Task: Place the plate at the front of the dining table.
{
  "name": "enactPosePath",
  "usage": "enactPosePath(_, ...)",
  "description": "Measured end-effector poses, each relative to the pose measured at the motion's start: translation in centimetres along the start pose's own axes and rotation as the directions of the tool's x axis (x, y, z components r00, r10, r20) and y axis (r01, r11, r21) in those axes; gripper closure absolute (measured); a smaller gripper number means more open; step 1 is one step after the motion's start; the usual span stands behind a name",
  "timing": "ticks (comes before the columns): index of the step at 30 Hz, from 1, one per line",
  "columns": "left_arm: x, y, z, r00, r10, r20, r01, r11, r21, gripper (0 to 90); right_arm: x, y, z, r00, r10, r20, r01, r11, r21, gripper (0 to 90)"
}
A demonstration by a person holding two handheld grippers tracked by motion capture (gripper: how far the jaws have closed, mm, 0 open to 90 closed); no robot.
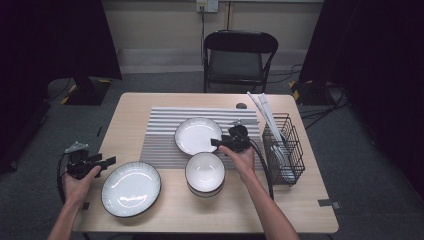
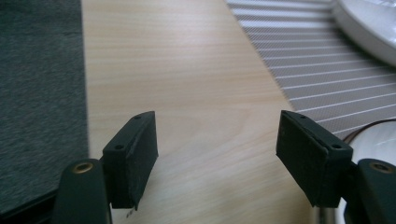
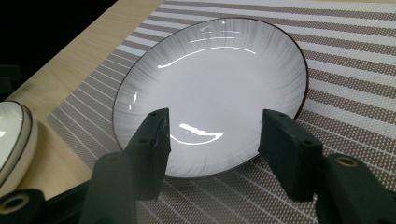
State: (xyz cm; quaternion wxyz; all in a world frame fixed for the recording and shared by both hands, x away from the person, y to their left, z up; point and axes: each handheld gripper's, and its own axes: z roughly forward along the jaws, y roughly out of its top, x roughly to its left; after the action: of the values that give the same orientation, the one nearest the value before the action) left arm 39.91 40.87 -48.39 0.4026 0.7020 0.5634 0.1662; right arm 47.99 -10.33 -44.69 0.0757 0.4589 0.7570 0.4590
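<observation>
Right gripper view looks straight onto the small plate (image 3: 210, 93), which lies flat on the striped mat (image 3: 355, 70) just ahead of the right claw (image 3: 212, 140). That claw's jaws stand apart with nothing between them; the near rim of the small plate sits just beyond the two pads, which do not touch it. By the look of it the plate has just been set down or is about to be picked up; the frames do not settle which. If it is a pickup, the next move calls for lowering the claw so one pad slips under the rim and the other comes over it, then pinching; a shallow glazed rim could slide out of a loose grip.

To the claw's left in that view, off the mat, is the side of the bowl stack (image 3: 14, 140). From the high view it appears to be two bowls (image 1: 205, 172) nested, just in front of the right claw (image 1: 216, 142), though the count is hard to confirm.

The left claw (image 1: 111, 160) hovers at the table's left edge, beside the large plate (image 1: 131, 188), its jaws spread and empty over bare table (image 2: 196, 70).

Counted: two plates, one bowl stack, one mat, one wire rack (image 1: 285, 150) on the far side of the right claw holding white utensils, one folding chair (image 1: 239, 57) beyond the table.
</observation>
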Motion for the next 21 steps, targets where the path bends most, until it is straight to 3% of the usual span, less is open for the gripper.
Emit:
enactPosePath(2,0.1,-0.1,0.2,0.9994,0.026,-0.021,-0.026,0.9995,0.02,29.1,0.2,-0.1,-0.4,1.0,-0.004,-0.008,0.004,1.0,-0.001,42.7)
enactPosePath(4,0.2,-0.3,0.6,0.9995,0.017,-0.026,-0.016,0.9992,0.037,29.1,0.2,-0.3,-1.0,0.9999,0.008,-0.014,-0.008,1.0,-0.009,42.5)
enactPosePath(8,-0.1,-0.3,1.2,0.9938,0.084,-0.073,-0.079,0.9941,0.074,29.0,0.2,-0.8,-2.0,1.0,-0.005,-0.008,0.005,1.0,-0.017,42.6)
enactPosePath(12,-0.1,-0.1,1.7,0.9906,0.11,-0.081,-0.104,0.9918,0.075,27.8,0.0,-1.5,-3.0,1.0,0.004,-0.006,-0.004,1.0,-0.02,42.2)
enactPosePath(18,-0.1,-0.4,2.2,0.9857,0.128,-0.109,-0.125,0.9916,0.033,26.7,0.3,-1.9,-4.3,0.9994,0.021,-0.029,-0.022,0.999,-0.049,40.9)
enactPosePath(21,-0.2,-0.5,2.3,0.9825,0.145,-0.117,-0.142,0.9894,0.031,26.5,0.7,-1.7,-4.9,0.9995,0.002,-0.031,-0.004,0.998,-0.065,40.5)
